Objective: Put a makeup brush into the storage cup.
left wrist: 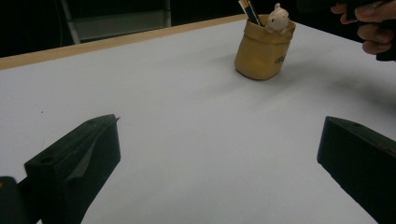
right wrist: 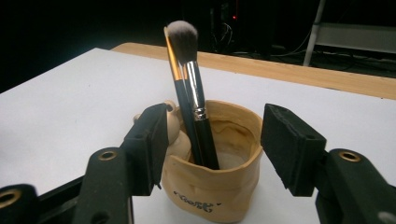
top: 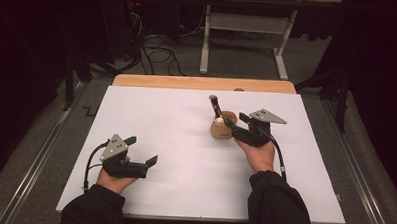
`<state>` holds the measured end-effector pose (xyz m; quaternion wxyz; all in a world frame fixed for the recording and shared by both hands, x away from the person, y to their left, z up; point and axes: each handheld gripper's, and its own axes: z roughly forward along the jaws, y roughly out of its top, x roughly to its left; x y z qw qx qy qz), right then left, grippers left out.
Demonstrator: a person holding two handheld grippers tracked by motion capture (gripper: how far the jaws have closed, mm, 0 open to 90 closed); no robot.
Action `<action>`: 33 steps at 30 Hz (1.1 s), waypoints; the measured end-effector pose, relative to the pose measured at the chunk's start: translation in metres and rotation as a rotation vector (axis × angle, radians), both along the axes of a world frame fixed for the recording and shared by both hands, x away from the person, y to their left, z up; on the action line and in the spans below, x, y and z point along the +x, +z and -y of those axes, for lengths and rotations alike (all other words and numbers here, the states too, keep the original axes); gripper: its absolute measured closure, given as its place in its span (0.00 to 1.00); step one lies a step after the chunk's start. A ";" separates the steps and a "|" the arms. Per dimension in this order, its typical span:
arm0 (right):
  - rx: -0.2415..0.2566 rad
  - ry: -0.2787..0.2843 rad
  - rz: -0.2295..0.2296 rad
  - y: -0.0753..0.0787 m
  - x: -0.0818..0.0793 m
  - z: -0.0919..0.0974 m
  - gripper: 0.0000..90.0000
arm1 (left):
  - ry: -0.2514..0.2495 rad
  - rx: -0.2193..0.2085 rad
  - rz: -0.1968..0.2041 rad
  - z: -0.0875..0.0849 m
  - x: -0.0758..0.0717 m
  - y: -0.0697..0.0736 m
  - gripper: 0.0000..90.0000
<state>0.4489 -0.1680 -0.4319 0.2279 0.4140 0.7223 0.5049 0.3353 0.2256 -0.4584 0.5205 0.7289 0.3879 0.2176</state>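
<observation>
Our right claw (right wrist: 212,154), jaws apart, straddles the tan, soft-looking pouch-shaped holder (right wrist: 212,186) on the white surface (top: 175,141); we'd pinch the slim, light black-handled brush (right wrist: 194,102) mid-handle. Left claw (top: 140,152) gapes, well apart.

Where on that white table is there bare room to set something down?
Nearly everywhere: the wide stretch between the left gripper and the tan pouch-shaped brush holder, and the far strip along the wooden table edge. It is crowded only where the open right gripper flanks that holder and its makeup brush.
</observation>
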 end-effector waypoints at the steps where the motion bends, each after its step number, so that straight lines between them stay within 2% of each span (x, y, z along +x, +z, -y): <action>1: -0.002 0.000 0.001 0.000 -0.001 -0.001 0.45 | 0.000 0.000 0.000 0.000 0.000 0.000 0.00; 7: 0.005 0.021 0.003 -0.001 -0.007 -0.004 0.37 | -0.001 0.001 0.002 0.000 0.000 0.000 0.00; 17: 0.005 0.037 0.001 -0.001 -0.012 -0.007 0.15 | -0.003 0.003 0.000 0.001 0.000 0.000 0.00; 20: -0.008 0.030 0.009 -0.001 -0.013 -0.009 0.00 | -0.004 0.004 0.000 0.001 0.000 -0.001 0.00; 24: -0.010 0.027 0.018 -0.002 -0.016 -0.009 0.00 | -0.004 0.005 0.001 0.001 0.000 -0.001 0.00; 33: -0.023 0.059 0.014 -0.006 -0.025 -0.007 0.00 | -0.004 0.007 0.000 0.000 -0.002 -0.001 0.00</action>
